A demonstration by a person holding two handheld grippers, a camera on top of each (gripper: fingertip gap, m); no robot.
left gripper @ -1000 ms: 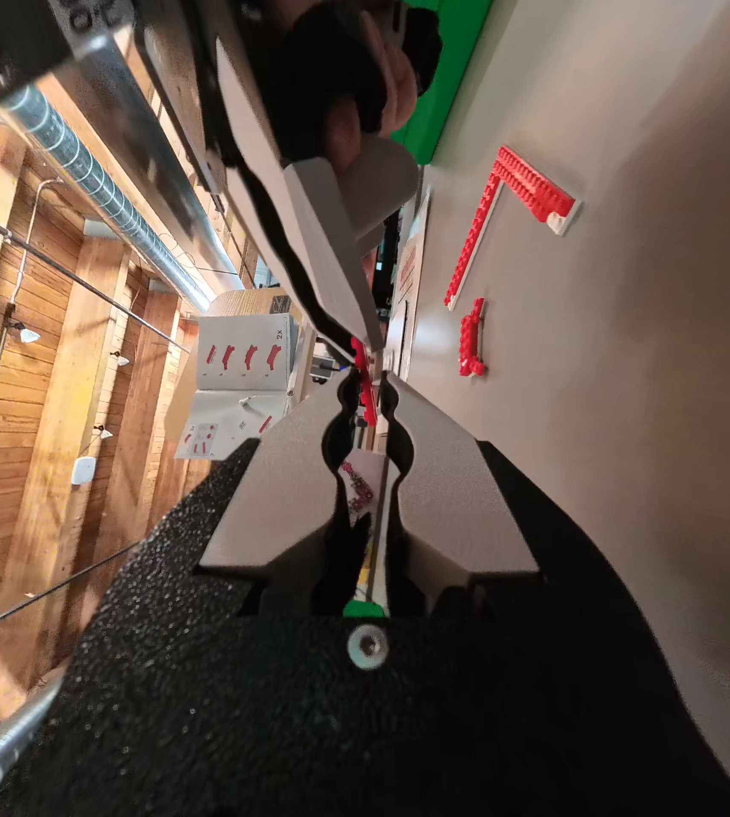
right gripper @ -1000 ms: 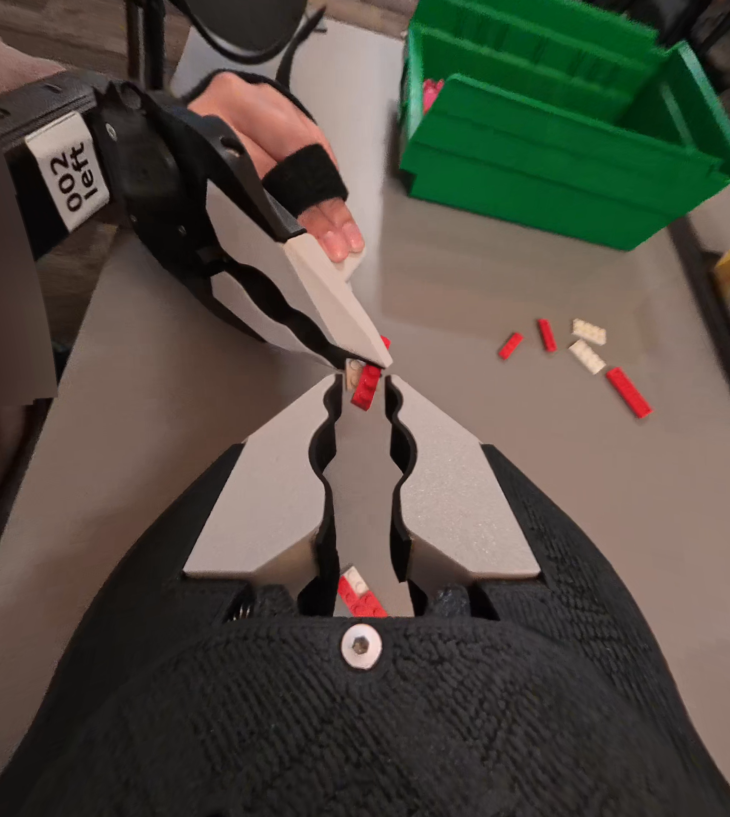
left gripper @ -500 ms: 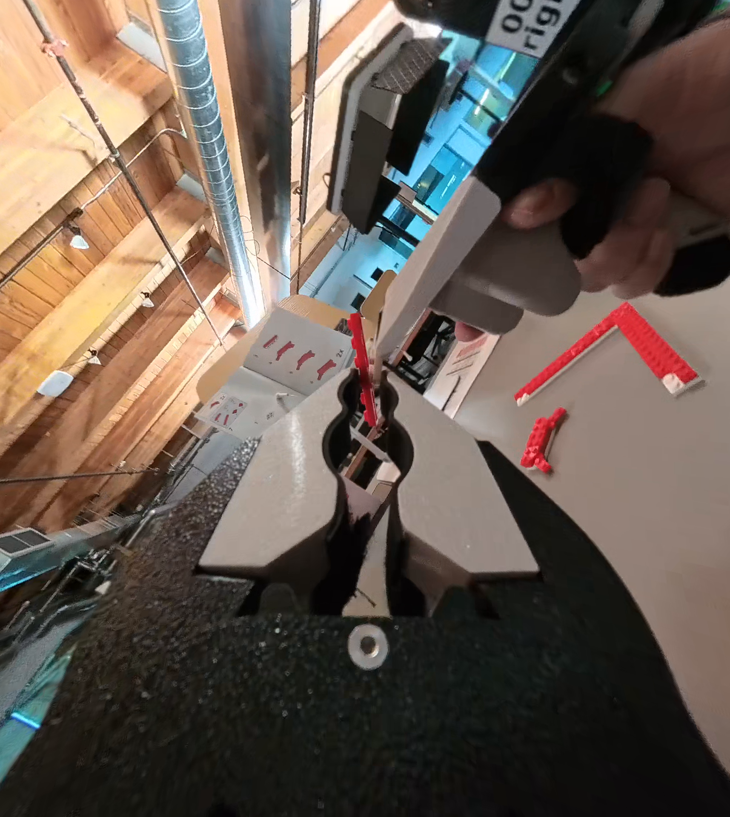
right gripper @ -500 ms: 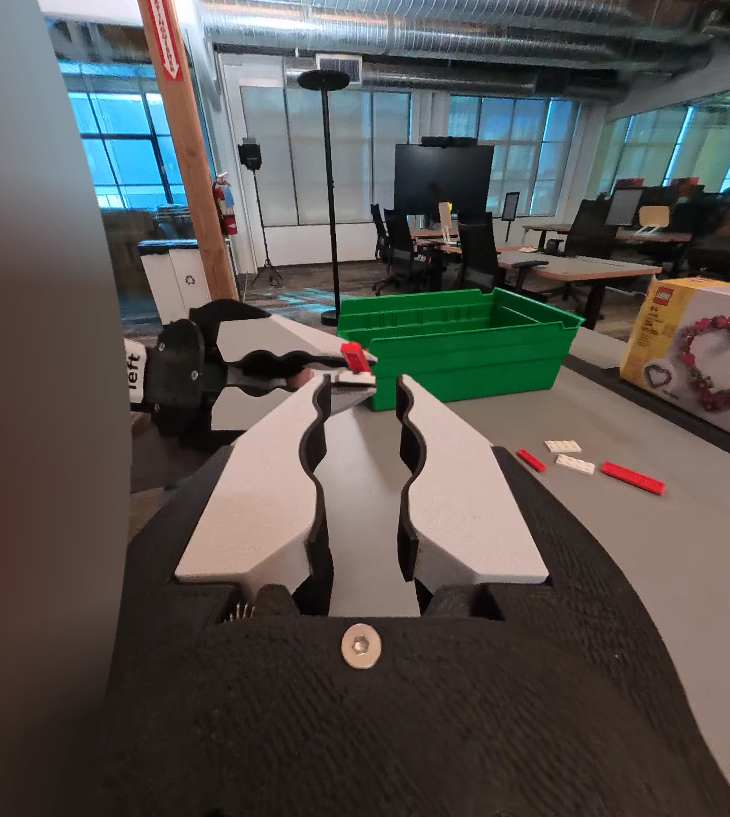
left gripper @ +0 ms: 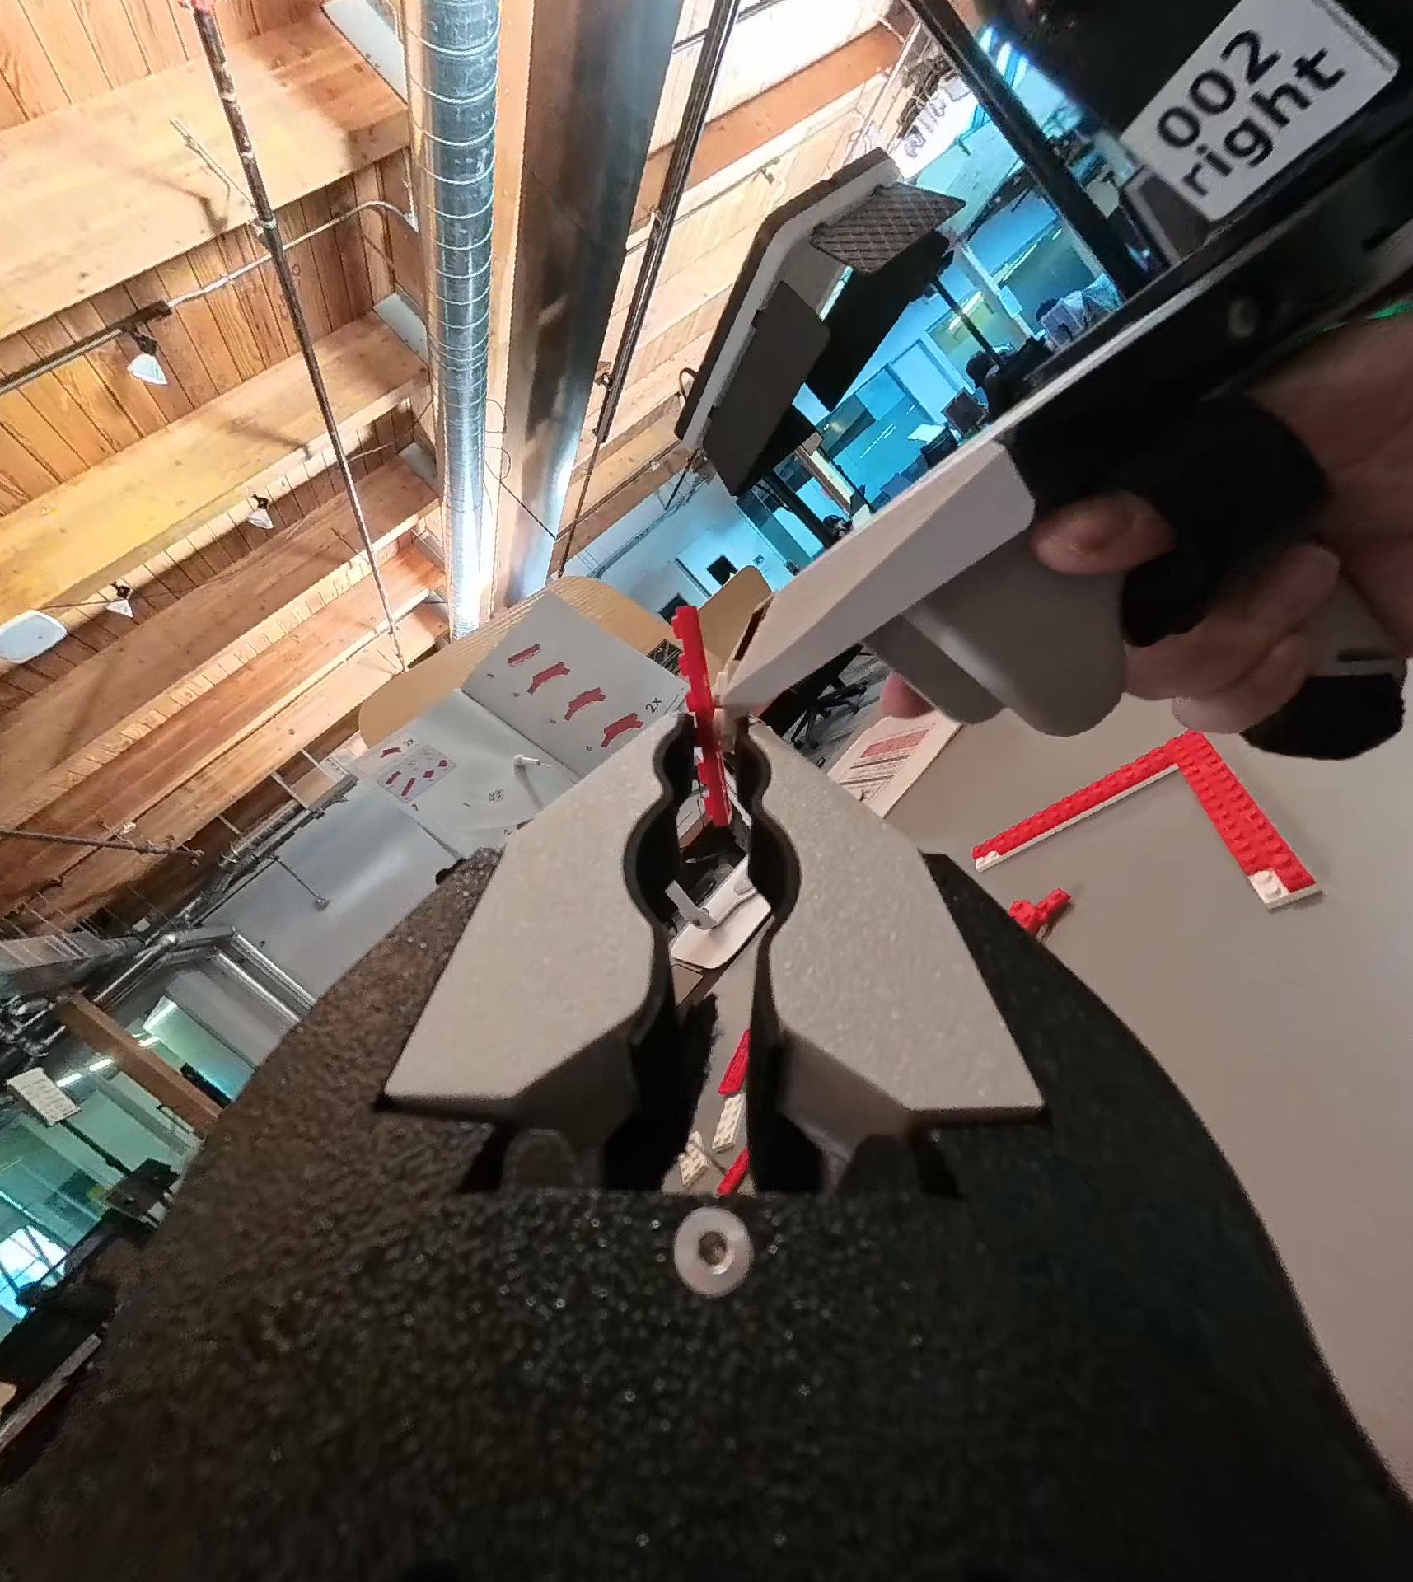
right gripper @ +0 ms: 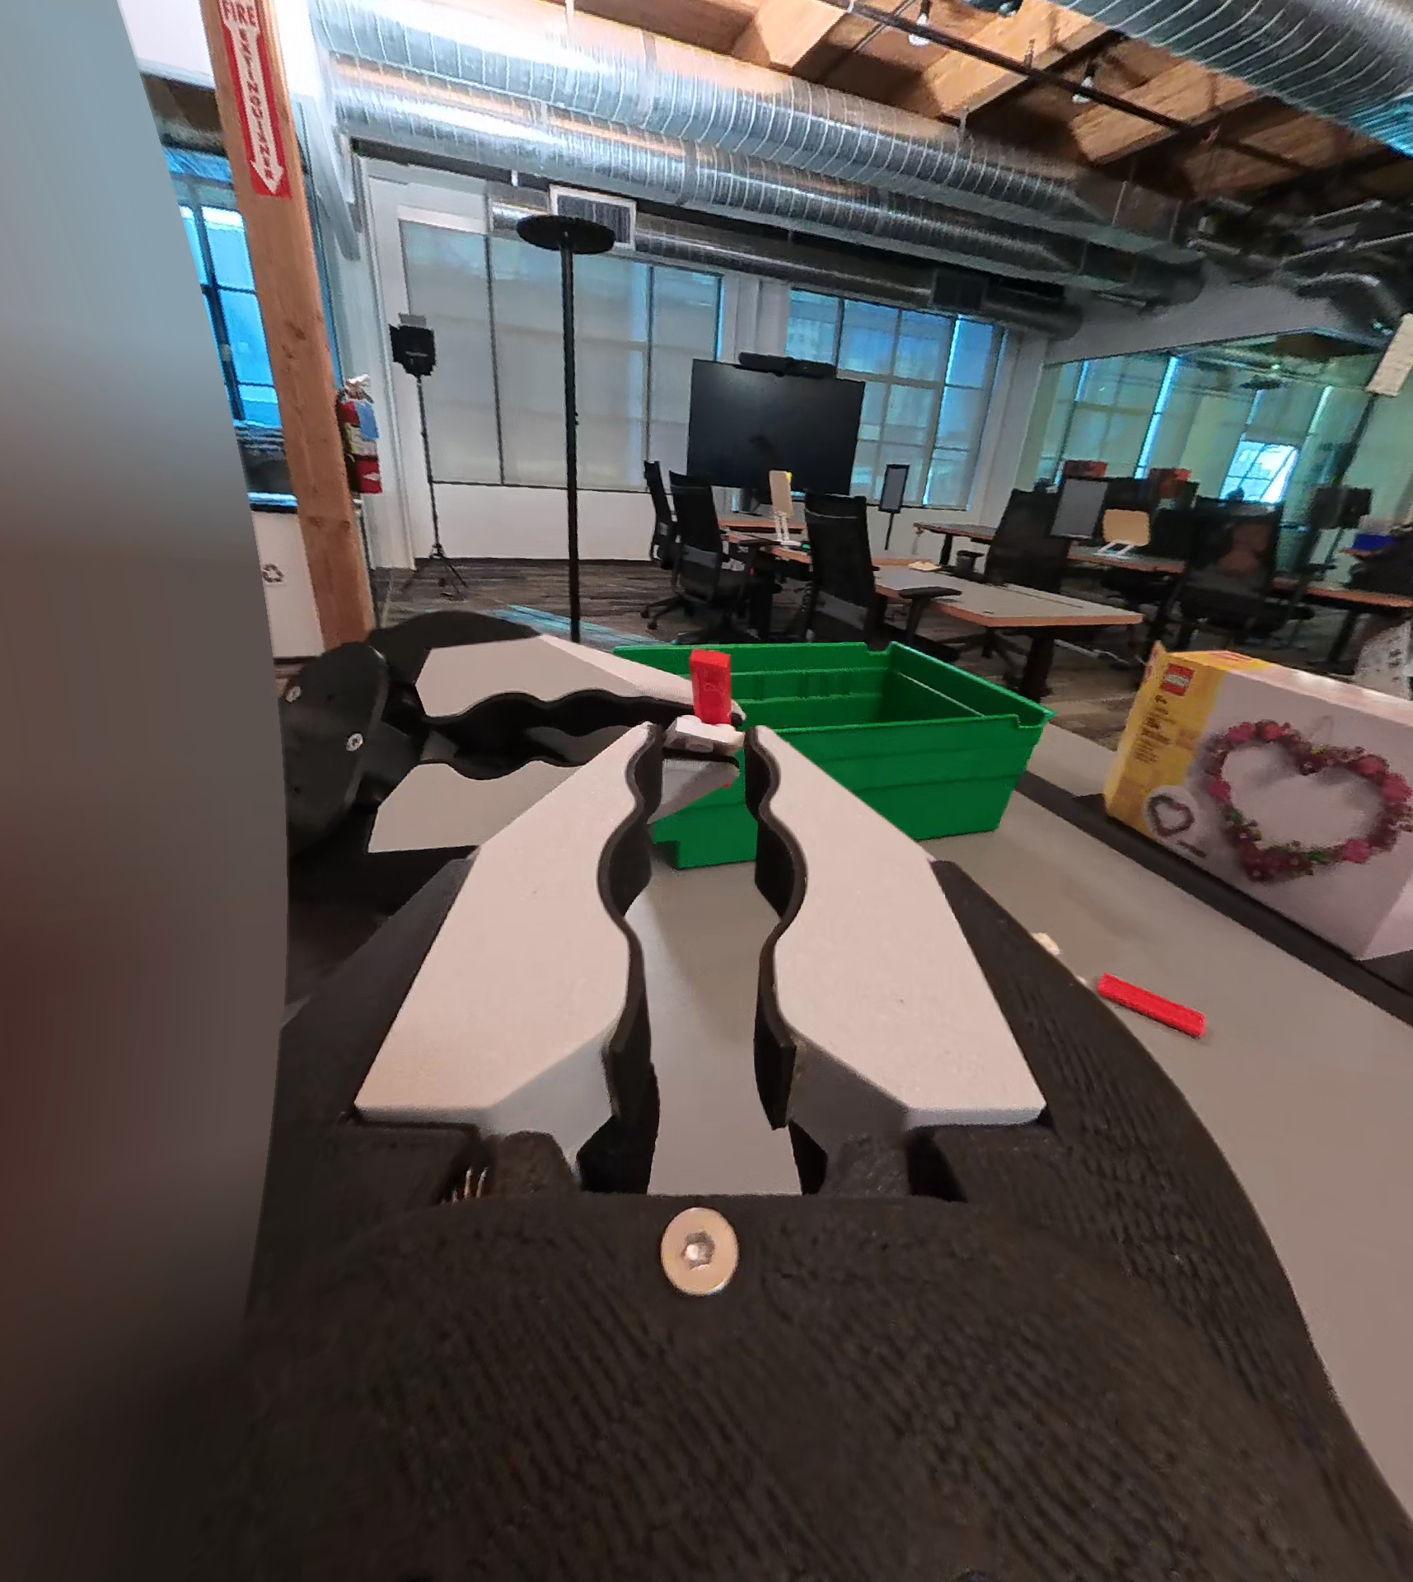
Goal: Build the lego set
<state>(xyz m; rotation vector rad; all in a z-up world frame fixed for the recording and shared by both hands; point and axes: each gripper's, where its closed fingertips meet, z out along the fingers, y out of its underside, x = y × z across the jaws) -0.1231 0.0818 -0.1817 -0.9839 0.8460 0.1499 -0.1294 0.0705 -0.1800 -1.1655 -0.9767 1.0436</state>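
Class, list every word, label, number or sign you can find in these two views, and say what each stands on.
Wording not copied; the bearers only.
White sticker on the right hand-held gripper: legible print.
Red sign on the wooden post: legible.
Set box: logo, small print blurred.
Instruction booklet: small numbers.
Paper sheet on the table: too small.

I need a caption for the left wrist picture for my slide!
The left hand-held gripper pinches a red Lego piece upright while the right hand-held gripper touches it from the side.
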